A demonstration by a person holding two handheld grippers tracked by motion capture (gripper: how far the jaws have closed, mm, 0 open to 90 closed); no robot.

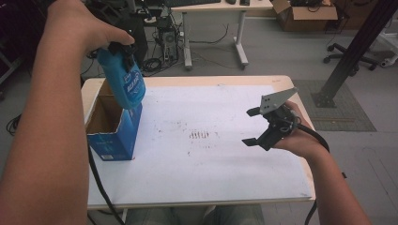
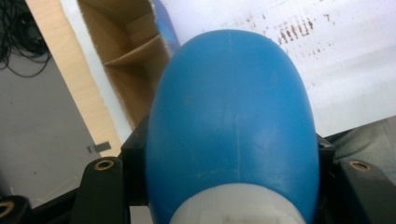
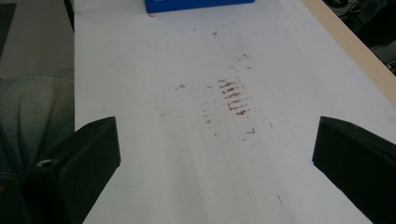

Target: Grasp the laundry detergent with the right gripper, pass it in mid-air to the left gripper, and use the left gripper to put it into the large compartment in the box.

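Note:
A blue plastic bottle (image 1: 127,85) hangs bottom-down over the open top of a blue cardboard box (image 1: 116,138) at the table's left edge. My left gripper (image 1: 123,49) is shut on the bottle near its white neck, held high by the person's hand. In the left gripper view the bottle (image 2: 231,116) bulges between the jaws of my left gripper (image 2: 229,161), with the box's brown inside and its divider (image 2: 133,58) below. My right gripper (image 1: 249,127) stands open low over the table's right side with nothing between its jaws. The same gripper (image 3: 215,154) faces the bare white sheet.
A white sheet (image 1: 211,168) covers the wooden table, with brown smudges (image 1: 199,135) near its middle. Beyond the far edge stand a white desk frame (image 1: 239,42), cables, a cardboard carton (image 1: 305,16), a black post (image 1: 352,51) and an office chair base (image 1: 349,58).

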